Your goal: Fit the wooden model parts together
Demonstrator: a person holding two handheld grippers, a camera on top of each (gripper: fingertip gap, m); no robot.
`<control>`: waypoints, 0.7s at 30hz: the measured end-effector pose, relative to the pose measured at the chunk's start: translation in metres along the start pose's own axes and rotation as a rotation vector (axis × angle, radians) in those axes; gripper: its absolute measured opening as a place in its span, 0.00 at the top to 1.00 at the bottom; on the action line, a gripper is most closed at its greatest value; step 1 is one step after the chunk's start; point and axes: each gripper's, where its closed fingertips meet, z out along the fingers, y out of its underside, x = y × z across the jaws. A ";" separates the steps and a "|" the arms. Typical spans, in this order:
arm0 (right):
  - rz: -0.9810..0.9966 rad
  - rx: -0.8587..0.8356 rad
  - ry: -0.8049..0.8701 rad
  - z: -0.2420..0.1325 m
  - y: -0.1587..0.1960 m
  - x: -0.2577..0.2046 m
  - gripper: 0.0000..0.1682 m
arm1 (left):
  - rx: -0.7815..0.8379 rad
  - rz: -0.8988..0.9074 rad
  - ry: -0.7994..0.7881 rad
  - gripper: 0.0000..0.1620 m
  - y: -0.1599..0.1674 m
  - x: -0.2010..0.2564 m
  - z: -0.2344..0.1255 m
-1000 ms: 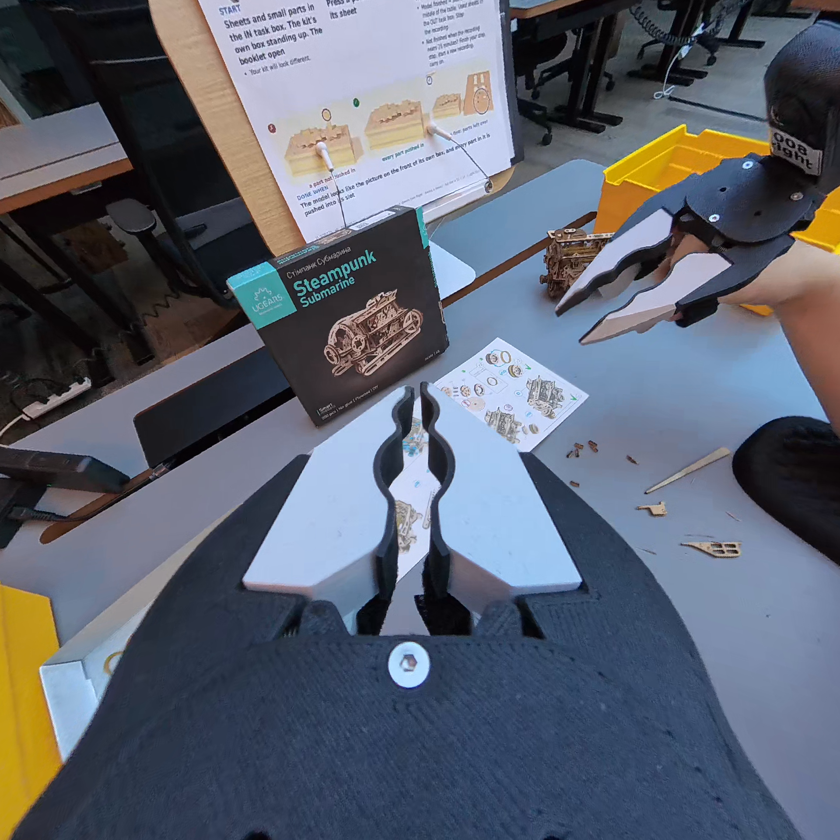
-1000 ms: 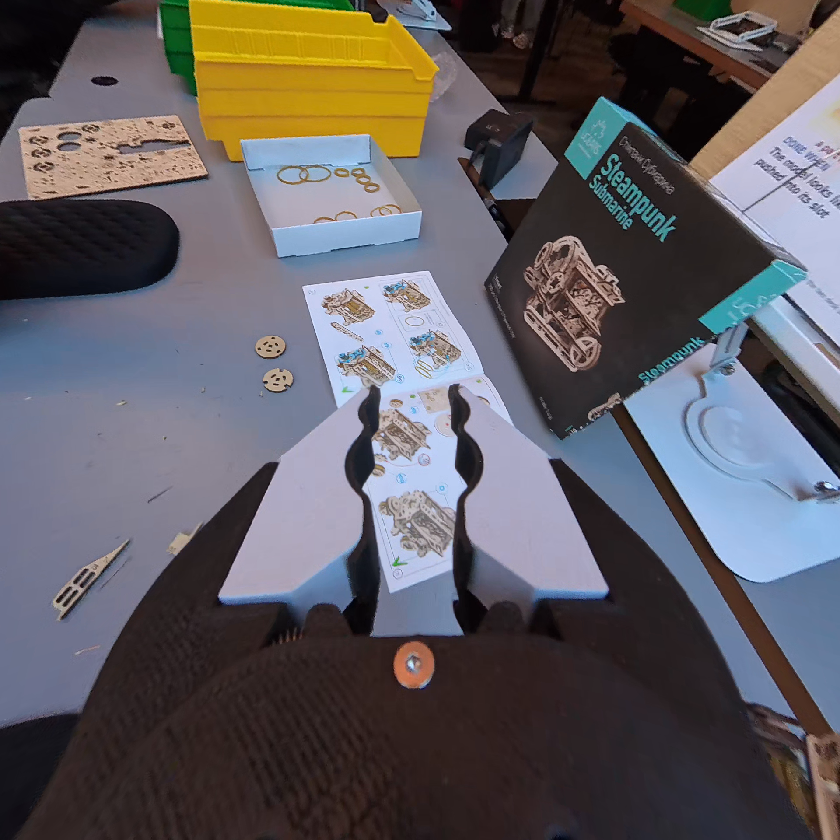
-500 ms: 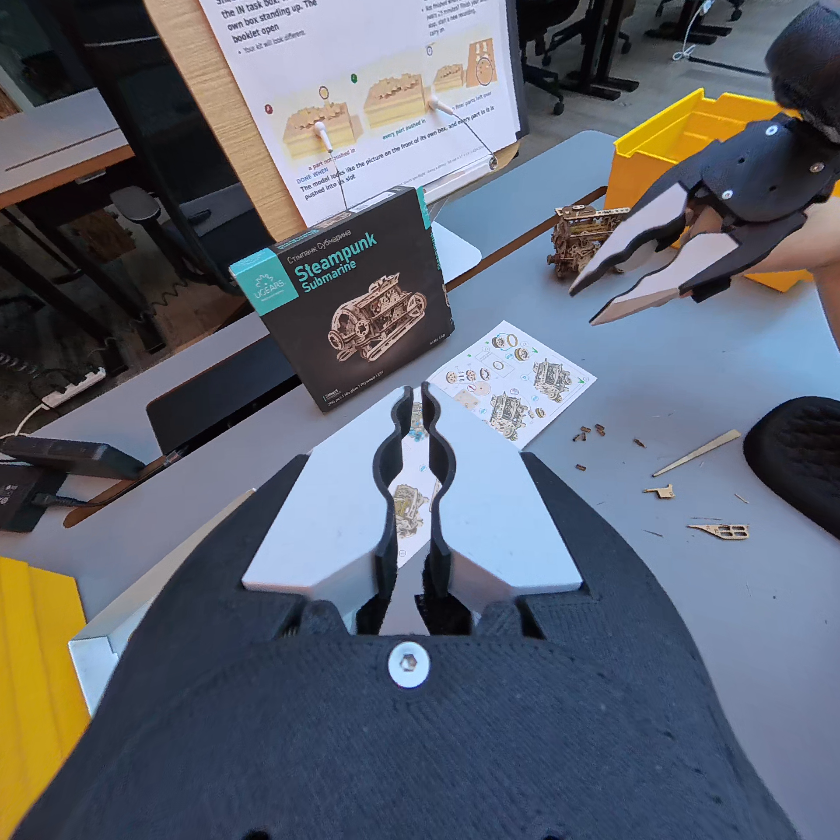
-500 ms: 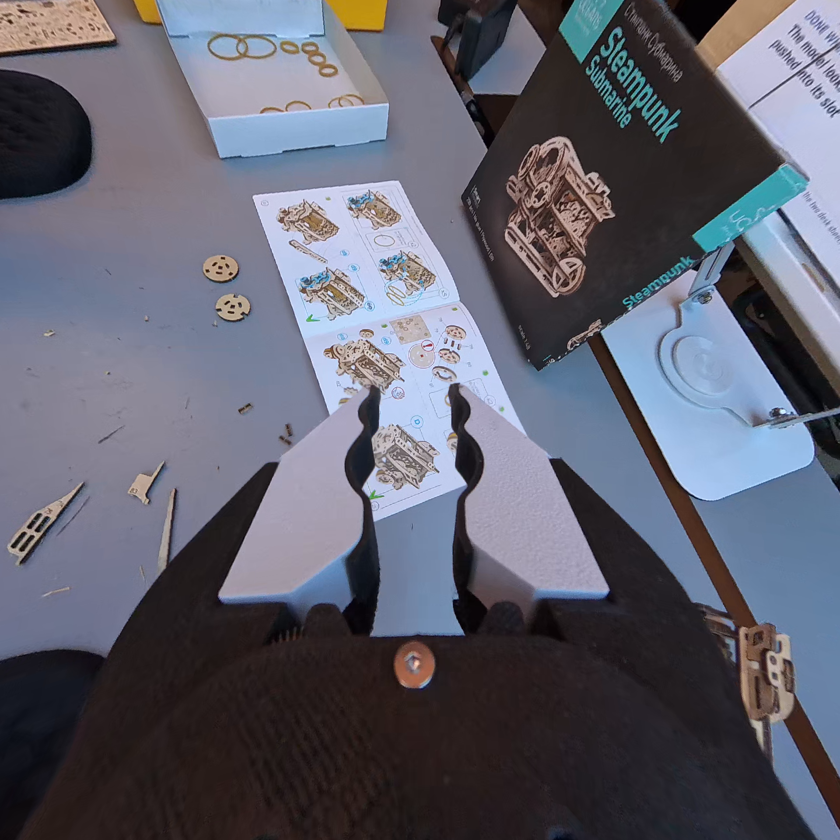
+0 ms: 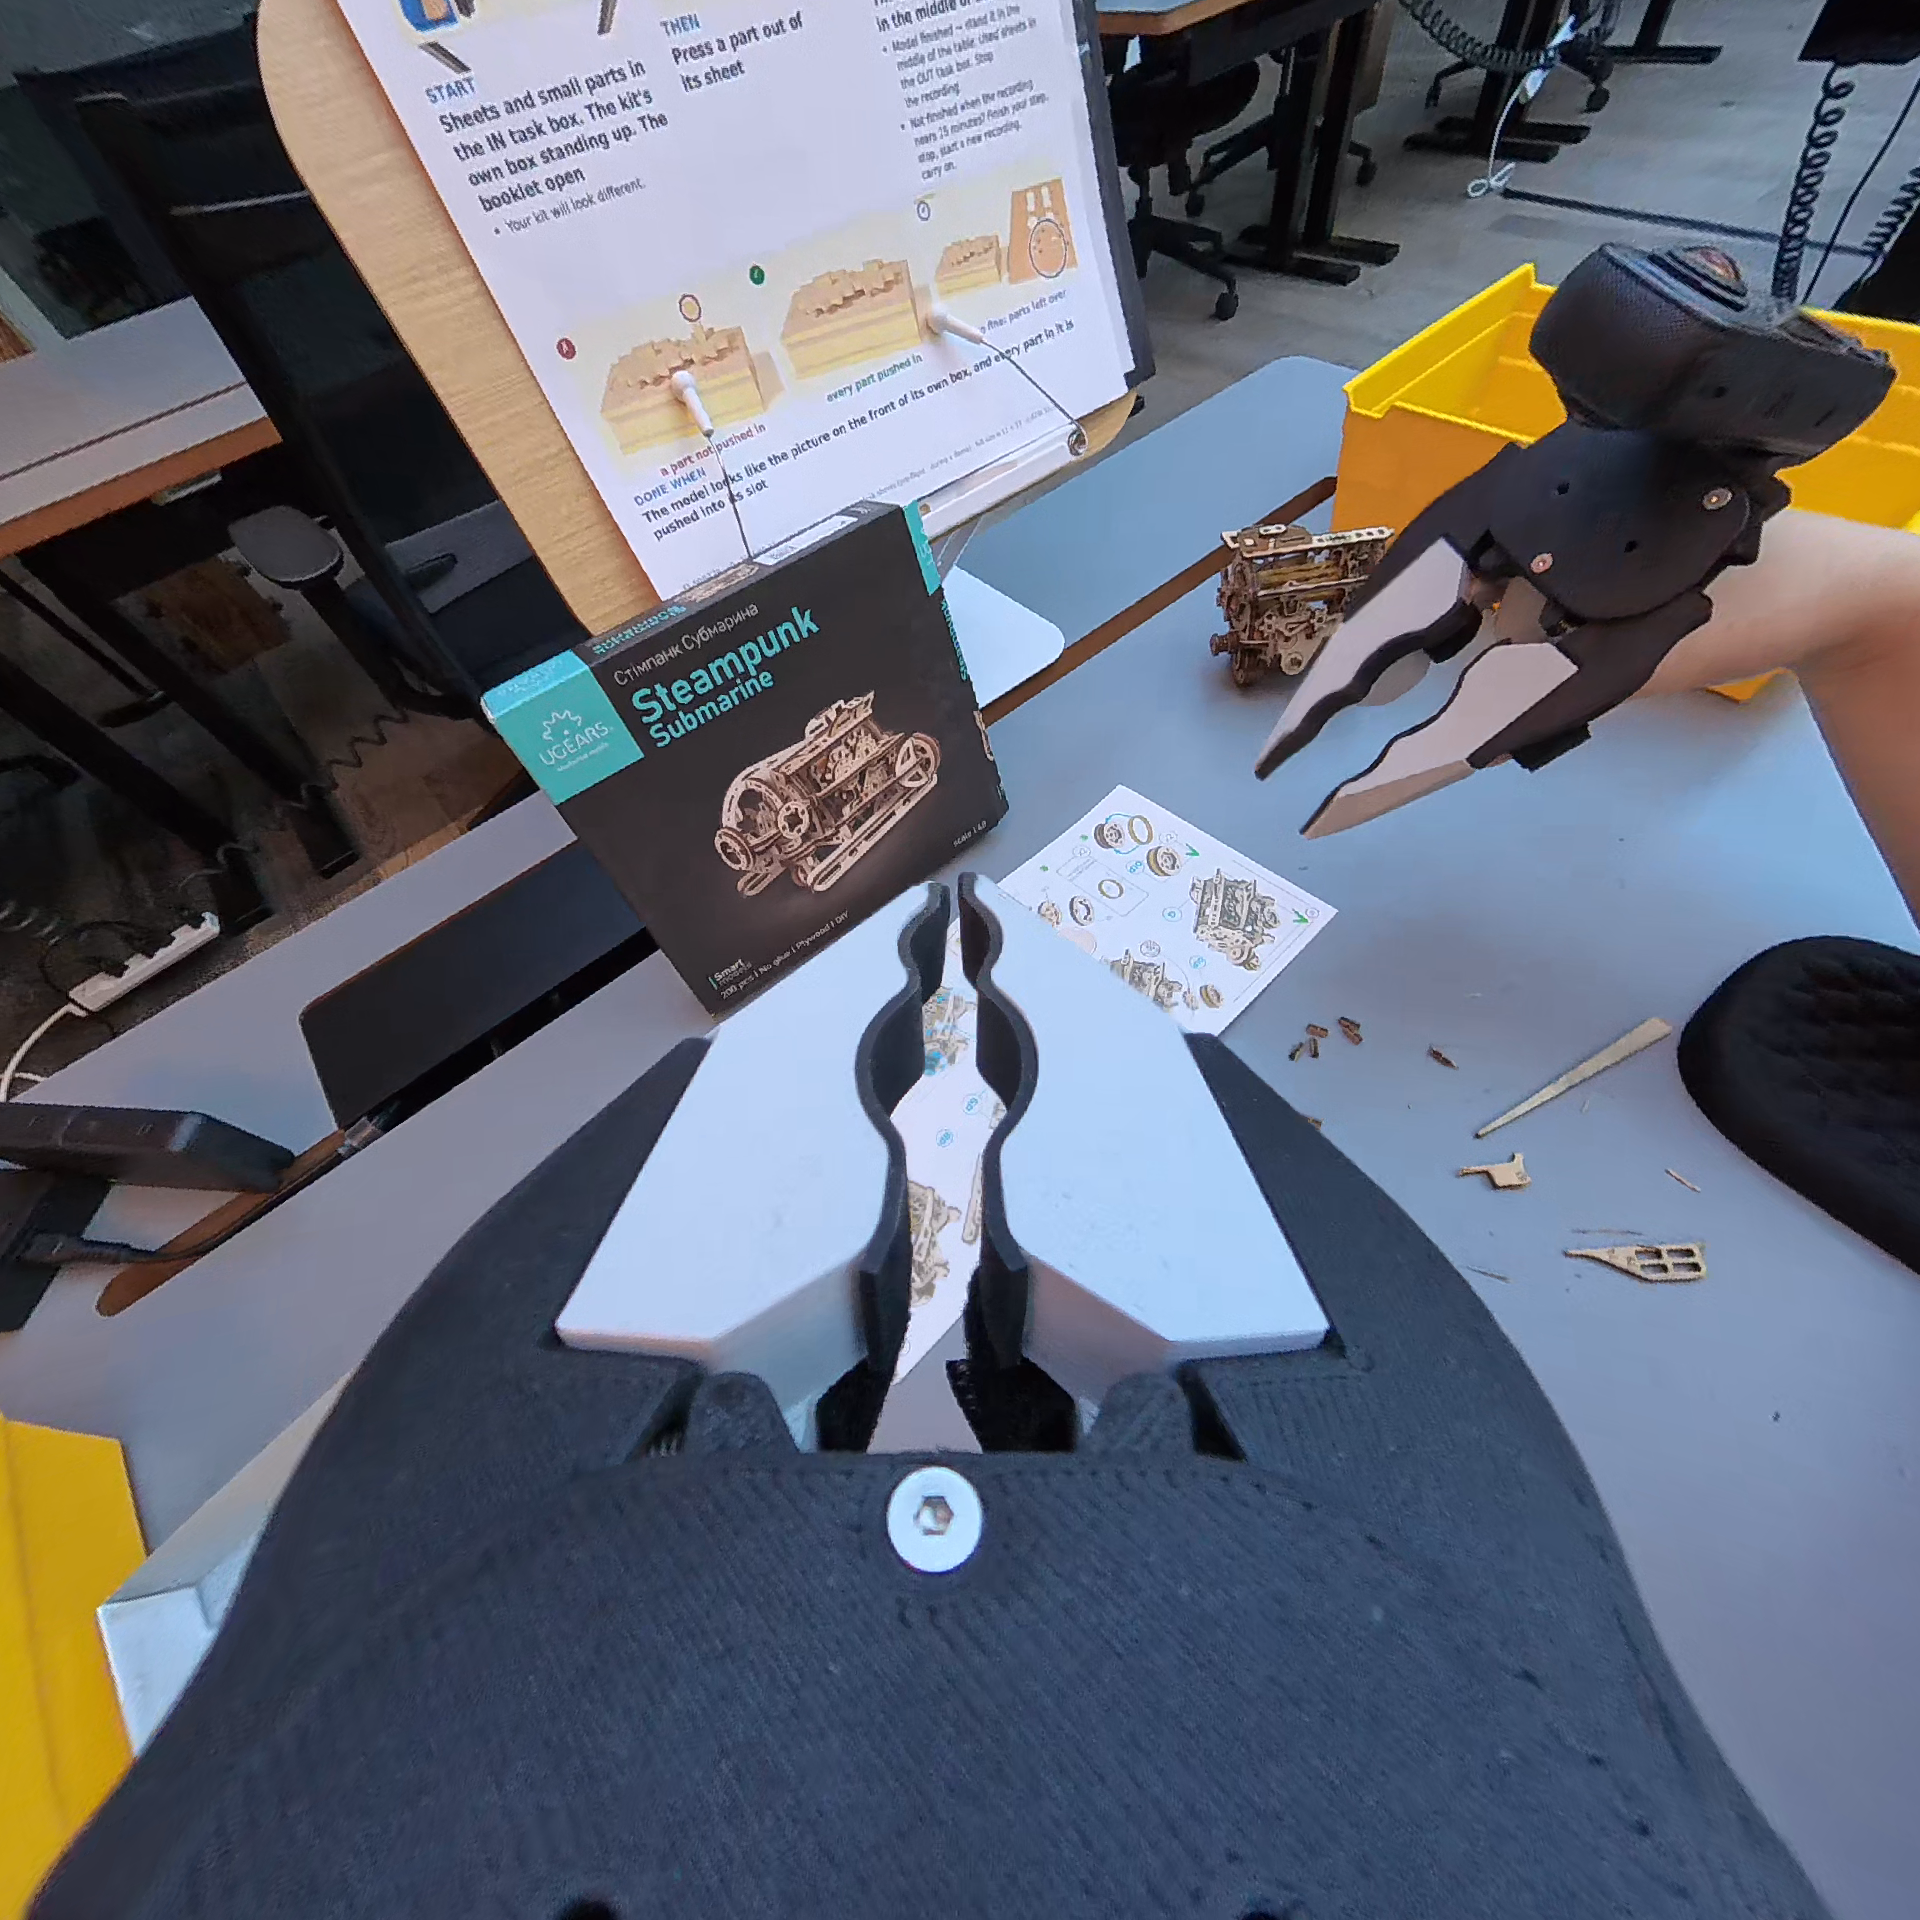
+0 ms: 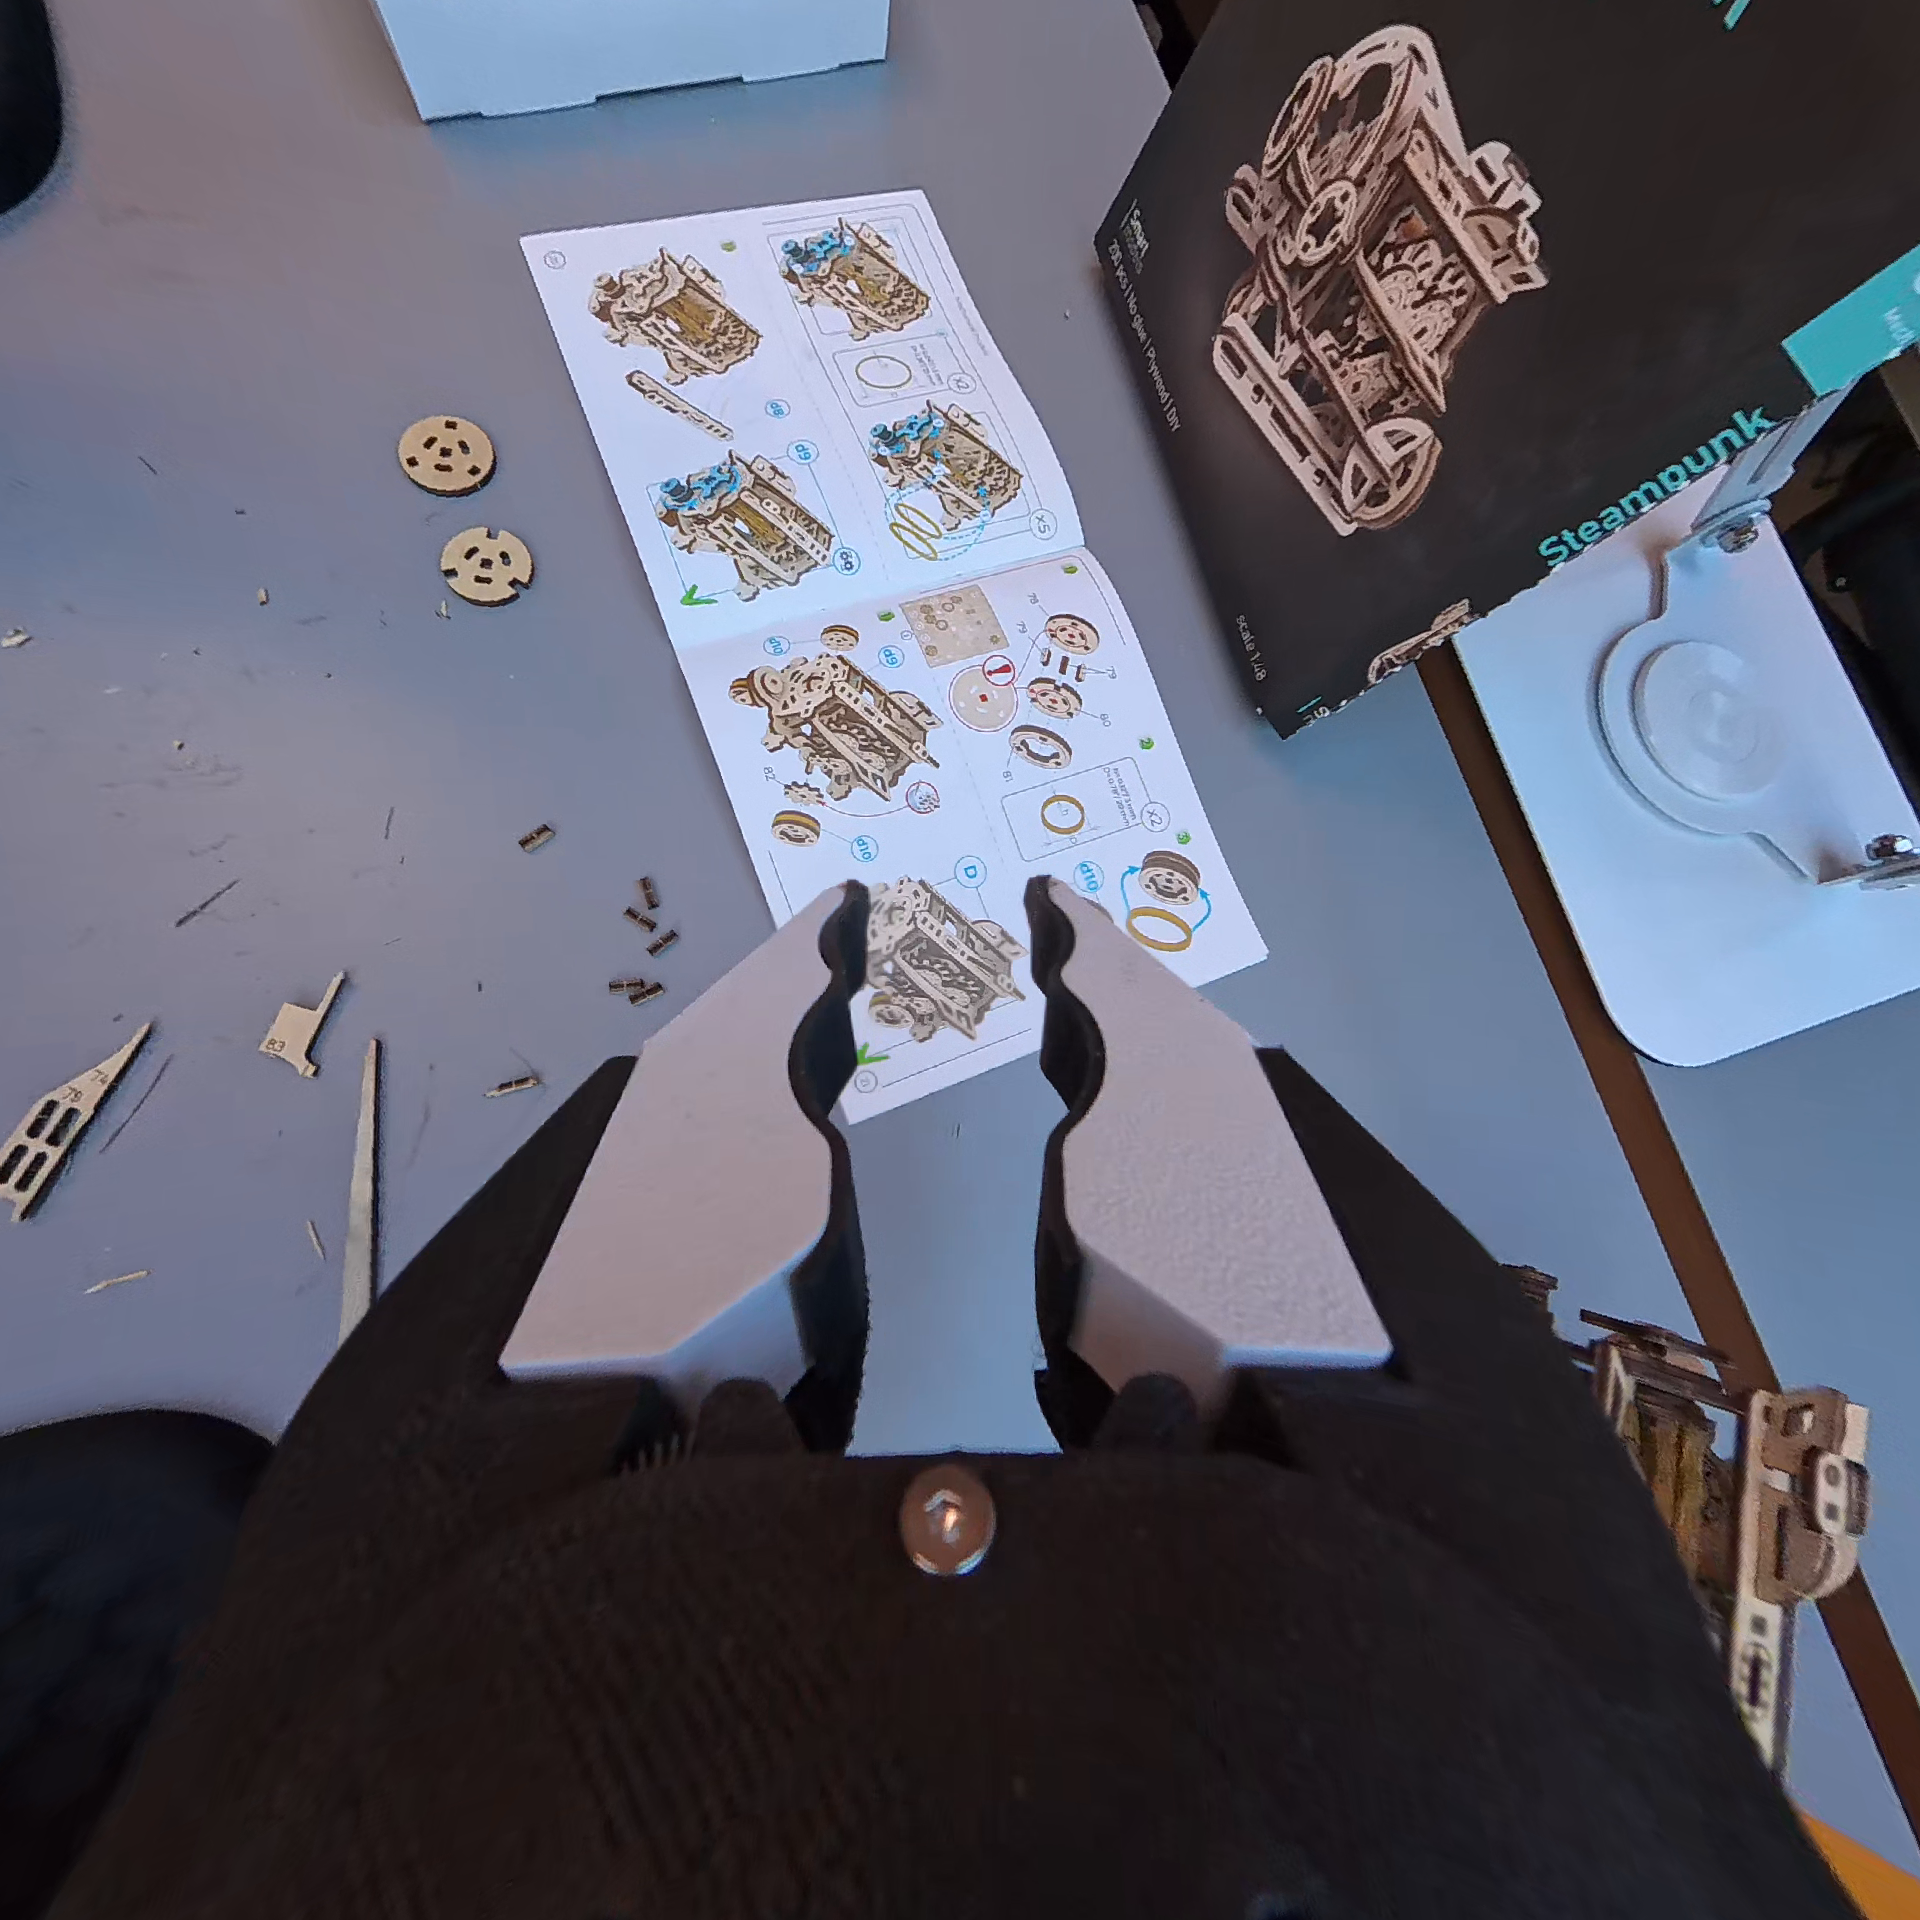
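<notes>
The part-built wooden model [image 5: 1288, 613] stands at the table's far right edge; it also shows at the lower right of the right wrist view [image 6: 1756, 1496]. Two wooden discs [image 6: 447, 454] [image 6: 485, 564] lie left of the open booklet [image 6: 883, 582]. Tiny wooden pegs [image 6: 644, 935] and offcuts [image 6: 301, 1029] lie scattered nearby. My left gripper [image 5: 954, 902] is shut and empty, hovering over the booklet [image 5: 1174, 914]. My right gripper [image 6: 948, 899] is open and empty above the booklet's near end; it shows in the left wrist view [image 5: 1288, 800] in front of the model.
The black kit box [image 5: 769, 758] stands upright behind the booklet. An instruction board [image 5: 727, 260] rises behind it. A yellow bin [image 5: 1444, 436] sits far right, a white tray [image 6: 623, 52] beyond the booklet, a black pad [image 5: 1818, 1081] at right, and a white stand base [image 6: 1704, 810]. There is about 25 centimetres between the tips of the two grippers.
My right gripper has moved forward and lower over the booklet, staying open. My left gripper has stayed shut and shifted only slightly.
</notes>
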 end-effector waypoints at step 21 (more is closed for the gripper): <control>0.009 -0.154 -0.146 0.032 0.024 -0.029 0.84 | 0.132 0.048 0.129 1.00 -0.036 0.063 0.013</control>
